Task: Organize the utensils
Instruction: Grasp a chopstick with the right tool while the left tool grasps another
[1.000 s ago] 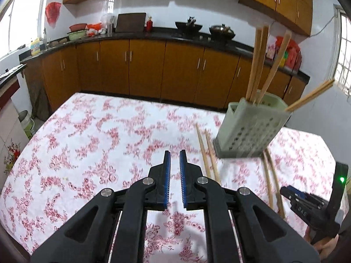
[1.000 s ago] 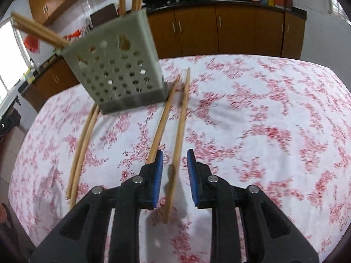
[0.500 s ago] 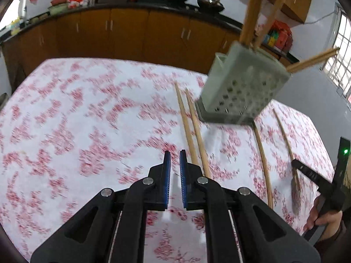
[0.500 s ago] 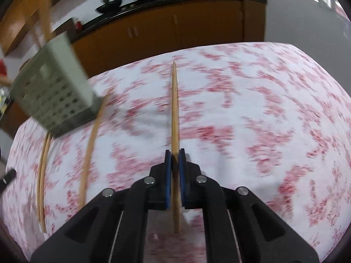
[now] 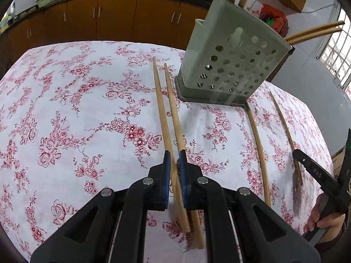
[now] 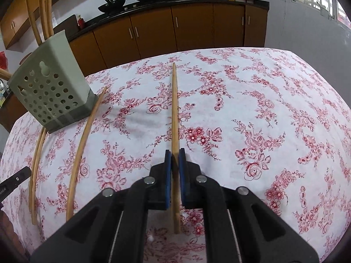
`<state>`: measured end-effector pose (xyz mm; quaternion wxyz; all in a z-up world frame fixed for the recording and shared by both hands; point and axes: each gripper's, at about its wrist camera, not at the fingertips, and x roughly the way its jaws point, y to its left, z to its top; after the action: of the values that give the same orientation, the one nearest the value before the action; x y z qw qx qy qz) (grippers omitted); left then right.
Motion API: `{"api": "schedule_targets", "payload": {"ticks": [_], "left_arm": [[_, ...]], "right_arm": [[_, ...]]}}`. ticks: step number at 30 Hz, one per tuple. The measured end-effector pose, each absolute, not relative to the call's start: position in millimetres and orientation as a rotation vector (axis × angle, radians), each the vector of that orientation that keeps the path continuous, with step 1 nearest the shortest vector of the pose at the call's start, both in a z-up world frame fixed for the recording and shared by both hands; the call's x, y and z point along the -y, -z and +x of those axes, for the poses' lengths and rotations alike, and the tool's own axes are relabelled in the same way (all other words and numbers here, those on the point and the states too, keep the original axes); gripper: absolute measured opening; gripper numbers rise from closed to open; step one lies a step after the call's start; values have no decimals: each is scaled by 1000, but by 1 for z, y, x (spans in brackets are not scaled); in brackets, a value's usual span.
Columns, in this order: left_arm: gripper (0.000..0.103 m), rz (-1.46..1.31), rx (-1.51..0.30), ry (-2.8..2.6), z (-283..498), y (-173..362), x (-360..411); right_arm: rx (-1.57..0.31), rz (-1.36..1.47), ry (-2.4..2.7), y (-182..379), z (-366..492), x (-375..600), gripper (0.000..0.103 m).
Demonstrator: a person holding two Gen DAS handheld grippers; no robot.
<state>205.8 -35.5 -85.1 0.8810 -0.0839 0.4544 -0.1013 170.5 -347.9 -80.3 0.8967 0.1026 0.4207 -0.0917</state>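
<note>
Left wrist view: the left tongs (image 5: pixel 174 171) hang low over the table (image 5: pixel 65 114) with its white cloth printed in red flowers, the blue pads slightly apart and straddling one chopstick of a pair of chopsticks (image 5: pixel 169 118) that lies side by side on the cloth; the pads flank the wood, but whether they press it I cannot tell. Just beyond the pair's far ends stands the perforated grey-green utensil holder (image 5: pixel 232 65), with several chopsticks already poking out of its top. Two more loose chopsticks (image 5: pixel 258 135) lie to the right of the holder (one of them under the other tool).

Right wrist view: the right tongs (image 6: pixel 175 171) are clamped on a single chopstick (image 6: pixel 174 109), which runs straight forward between the pads and points toward the far edge of the table, its near end sticking out behind the pads. The holder (image 6: pixel 50 94) stands at far left, with a curved chopstick (image 6: pixel 85 138) beside its base and two others further left.
</note>
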Motion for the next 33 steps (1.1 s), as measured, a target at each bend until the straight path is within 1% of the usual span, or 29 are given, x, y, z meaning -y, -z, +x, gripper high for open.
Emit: {"api": "schedule_targets", "payload": {"ticks": [17,27,33], "left_arm": [[9,-117,-931,145,210,89,40],[8,-144,-923,68,213,89,-24],[9,-62,-895,81,208,90,-20]], "right_arm": [[-873,199,193,80,171,346,8],[-881,202,89,80,166,327,8],[-882,168,78,79,167,310,9]]}}
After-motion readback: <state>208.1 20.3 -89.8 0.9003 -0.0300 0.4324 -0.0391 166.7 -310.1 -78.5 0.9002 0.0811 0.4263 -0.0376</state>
